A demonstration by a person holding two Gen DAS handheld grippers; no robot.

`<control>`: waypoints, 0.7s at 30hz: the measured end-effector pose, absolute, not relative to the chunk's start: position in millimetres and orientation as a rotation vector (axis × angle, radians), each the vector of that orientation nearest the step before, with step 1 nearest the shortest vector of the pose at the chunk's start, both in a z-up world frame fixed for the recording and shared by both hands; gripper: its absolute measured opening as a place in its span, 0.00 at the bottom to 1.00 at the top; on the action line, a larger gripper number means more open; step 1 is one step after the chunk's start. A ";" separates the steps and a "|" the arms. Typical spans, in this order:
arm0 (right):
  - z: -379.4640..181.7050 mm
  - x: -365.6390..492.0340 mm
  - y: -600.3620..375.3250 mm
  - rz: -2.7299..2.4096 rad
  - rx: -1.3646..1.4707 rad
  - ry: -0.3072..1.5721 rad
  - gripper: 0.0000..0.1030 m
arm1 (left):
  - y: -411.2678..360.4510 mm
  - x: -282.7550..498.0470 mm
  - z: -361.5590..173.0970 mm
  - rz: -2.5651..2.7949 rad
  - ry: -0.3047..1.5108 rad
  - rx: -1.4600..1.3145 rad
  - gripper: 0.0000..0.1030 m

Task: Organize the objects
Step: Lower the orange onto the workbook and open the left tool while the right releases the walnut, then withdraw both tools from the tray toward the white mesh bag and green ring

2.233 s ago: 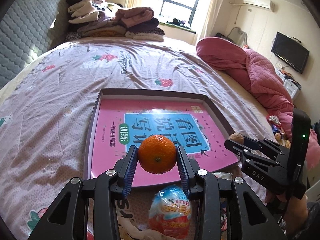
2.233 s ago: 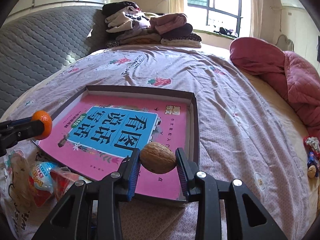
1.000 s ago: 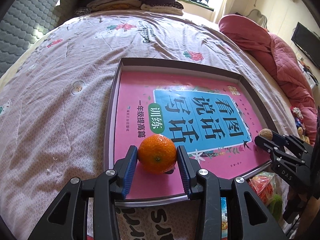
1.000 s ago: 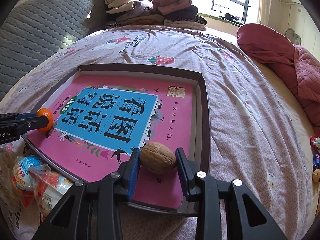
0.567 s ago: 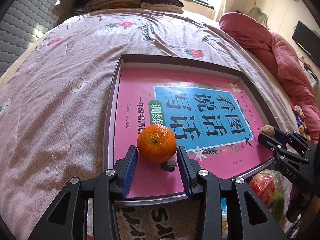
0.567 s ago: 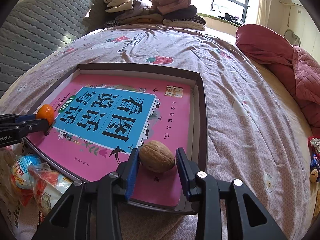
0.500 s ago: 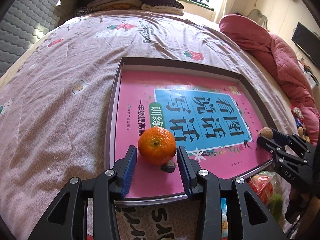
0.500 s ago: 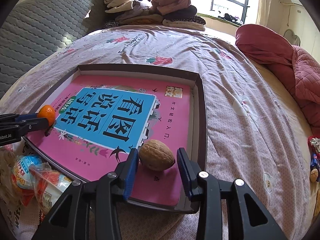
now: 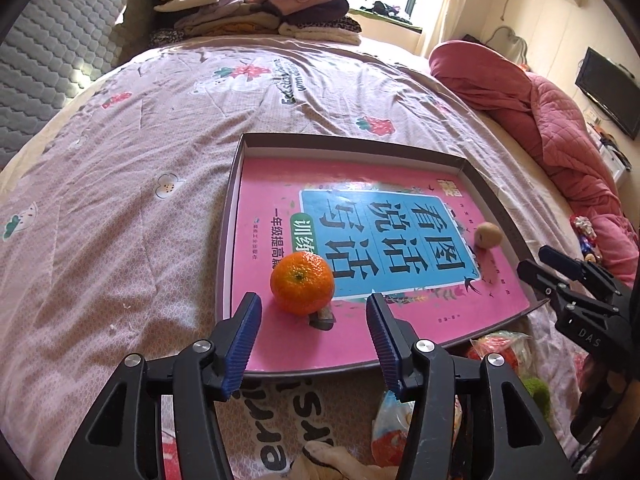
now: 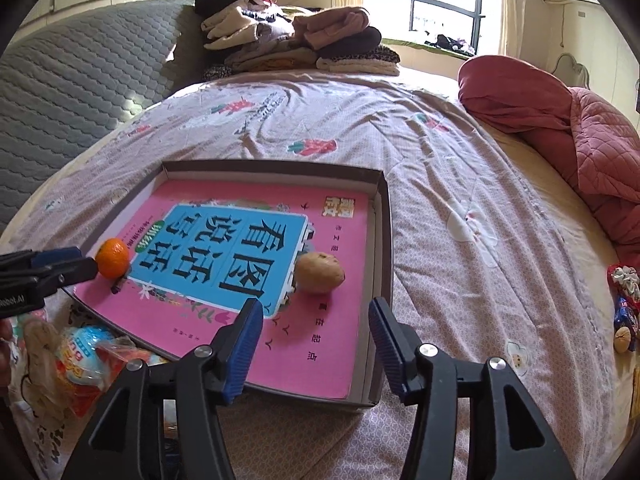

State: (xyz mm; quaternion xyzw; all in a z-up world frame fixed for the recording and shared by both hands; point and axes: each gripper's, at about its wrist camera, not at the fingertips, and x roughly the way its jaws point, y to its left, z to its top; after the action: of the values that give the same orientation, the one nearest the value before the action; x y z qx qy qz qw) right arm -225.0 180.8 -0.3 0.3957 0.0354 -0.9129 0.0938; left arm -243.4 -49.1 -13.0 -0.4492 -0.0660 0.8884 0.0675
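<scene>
A shallow brown box (image 9: 230, 216) (image 10: 382, 216) lies on the bed with a pink book (image 9: 360, 184) (image 10: 256, 200) inside. An orange mandarin (image 9: 302, 283) (image 10: 113, 258) rests on the book's near left part. My left gripper (image 9: 312, 322) is open and empty just behind it. A walnut (image 10: 320, 267) (image 9: 488, 234) rests on the book's right part. My right gripper (image 10: 316, 330) is open and empty just behind the walnut; it also shows in the left wrist view (image 9: 560, 272).
A bag of snacks with a Kinder egg (image 10: 82, 346) (image 9: 394, 424) lies at the box's near edge. Folded clothes (image 9: 256, 8) are stacked at the headboard. A red quilt (image 9: 532, 116) lies on the right. Small toys (image 10: 624, 312) sit at the right bed edge.
Both grippers have opened and pulled back. The mandarin and the walnut now rest free on the book.
</scene>
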 end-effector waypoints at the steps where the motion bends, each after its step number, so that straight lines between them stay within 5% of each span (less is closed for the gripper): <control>1: 3.1 -223.0 180.8 -2.708 1.160 0.094 0.53 | -49.1 -242.0 -11.8 2.678 -0.200 -1.353 0.54; 21: 52.8 -172.7 180.6 -2.746 0.953 0.069 0.54 | -48.1 -185.2 21.0 2.784 -0.143 -1.201 0.57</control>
State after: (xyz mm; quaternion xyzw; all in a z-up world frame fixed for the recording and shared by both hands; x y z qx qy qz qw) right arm -172.7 180.6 52.8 0.3255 0.0236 -0.9380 0.1168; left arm -185.2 -48.1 21.0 -0.3952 -0.0469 0.9158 0.0530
